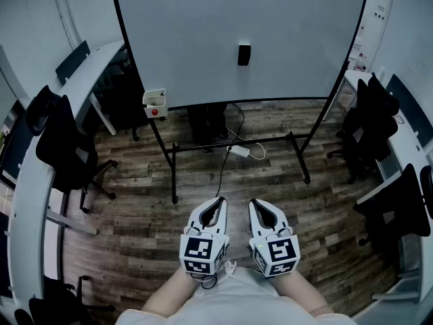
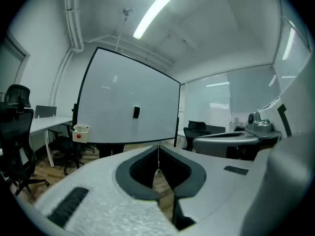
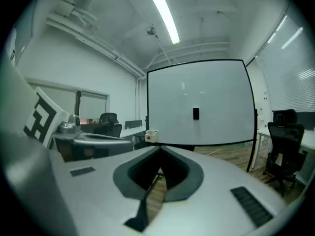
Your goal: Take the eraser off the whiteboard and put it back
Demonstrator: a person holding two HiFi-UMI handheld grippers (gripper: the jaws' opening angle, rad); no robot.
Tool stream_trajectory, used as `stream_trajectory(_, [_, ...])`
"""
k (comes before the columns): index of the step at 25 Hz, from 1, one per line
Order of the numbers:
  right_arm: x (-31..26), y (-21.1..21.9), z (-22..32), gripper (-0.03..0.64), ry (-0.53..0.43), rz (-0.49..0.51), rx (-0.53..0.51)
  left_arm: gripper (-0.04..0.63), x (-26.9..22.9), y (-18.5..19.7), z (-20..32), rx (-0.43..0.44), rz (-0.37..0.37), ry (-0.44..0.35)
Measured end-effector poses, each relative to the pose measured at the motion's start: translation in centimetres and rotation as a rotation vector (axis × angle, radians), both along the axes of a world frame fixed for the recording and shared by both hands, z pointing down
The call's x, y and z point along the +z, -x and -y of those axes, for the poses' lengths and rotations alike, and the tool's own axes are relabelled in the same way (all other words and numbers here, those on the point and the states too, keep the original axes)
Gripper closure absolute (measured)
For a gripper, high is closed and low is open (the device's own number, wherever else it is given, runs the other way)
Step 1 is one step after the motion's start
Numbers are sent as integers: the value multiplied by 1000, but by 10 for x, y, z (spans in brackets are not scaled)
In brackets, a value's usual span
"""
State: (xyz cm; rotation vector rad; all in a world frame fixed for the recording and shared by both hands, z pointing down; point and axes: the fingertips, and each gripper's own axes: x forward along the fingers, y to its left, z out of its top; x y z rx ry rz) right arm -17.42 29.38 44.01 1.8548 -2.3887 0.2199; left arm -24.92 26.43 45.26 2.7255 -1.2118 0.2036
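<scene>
A small black eraser (image 1: pixel 244 55) sticks upright near the middle of the big whiteboard (image 1: pixel 203 39) on its wheeled stand. The eraser also shows far ahead in the left gripper view (image 2: pixel 136 112) and in the right gripper view (image 3: pixel 196 113). My left gripper (image 1: pixel 217 202) and right gripper (image 1: pixel 256 204) hover side by side close to my body, well short of the board, pointing toward it. Both have their jaws shut with nothing between them. The left gripper's tips (image 2: pixel 158 145) and the right gripper's tips (image 3: pixel 159 148) meet in their own views.
A white tray with a red button (image 1: pixel 155 103) hangs at the board's lower left corner. A cable and adapter (image 1: pixel 240 152) lie on the wood floor under the stand. Black office chairs (image 1: pixel 57 147) and desks (image 1: pixel 402 141) line both sides.
</scene>
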Motion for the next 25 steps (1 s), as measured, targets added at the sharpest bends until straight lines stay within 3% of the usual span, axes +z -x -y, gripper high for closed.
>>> stream_trajectory(8, [5,0,4,591,12,-1,5,577,0,-5,3,16,24,-17])
stream_trajectory(19, [24,5,15,589,64,34,-2,577,15,3,18,12,-19,50])
stream_trajectory(25, [36,-21,43,589,86,47,31,577,24,-11,41,-3,12,43])
